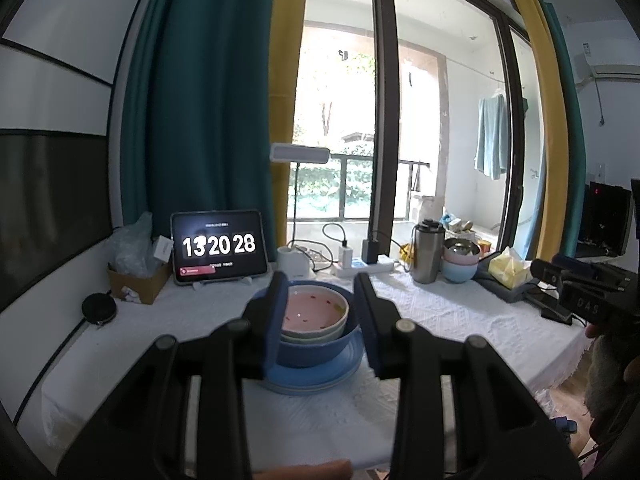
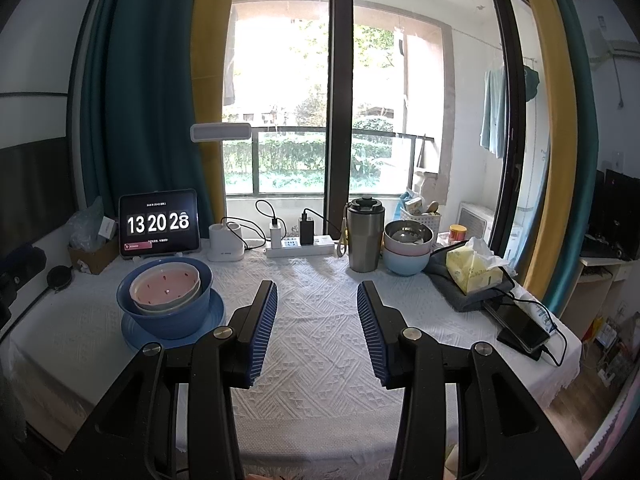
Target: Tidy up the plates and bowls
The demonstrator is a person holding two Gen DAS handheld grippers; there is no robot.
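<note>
A stack stands on the white tablecloth [image 2: 320, 340]: a blue plate [image 2: 132, 334] carries a blue bowl [image 2: 168, 318], and inside that sit a pale bowl and a pink-lined bowl [image 2: 166, 286]. In the left wrist view the same blue bowl [image 1: 316, 350] shows through the gap of my left gripper [image 1: 321, 280], which is open and holds nothing. My right gripper [image 2: 317, 285] hovers open over bare cloth to the right of the stack. A second stack, a steel bowl on a pink bowl on a light blue bowl [image 2: 408, 250], stands at the back right.
Along the back are a tablet clock [image 2: 159, 224], a lamp base [image 2: 225, 242], a power strip [image 2: 300, 245] with chargers, and a steel tumbler [image 2: 364, 236]. A tissue pack [image 2: 474, 266] and a phone [image 2: 524, 330] lie at the right edge. A cardboard box [image 2: 90, 256] sits back left.
</note>
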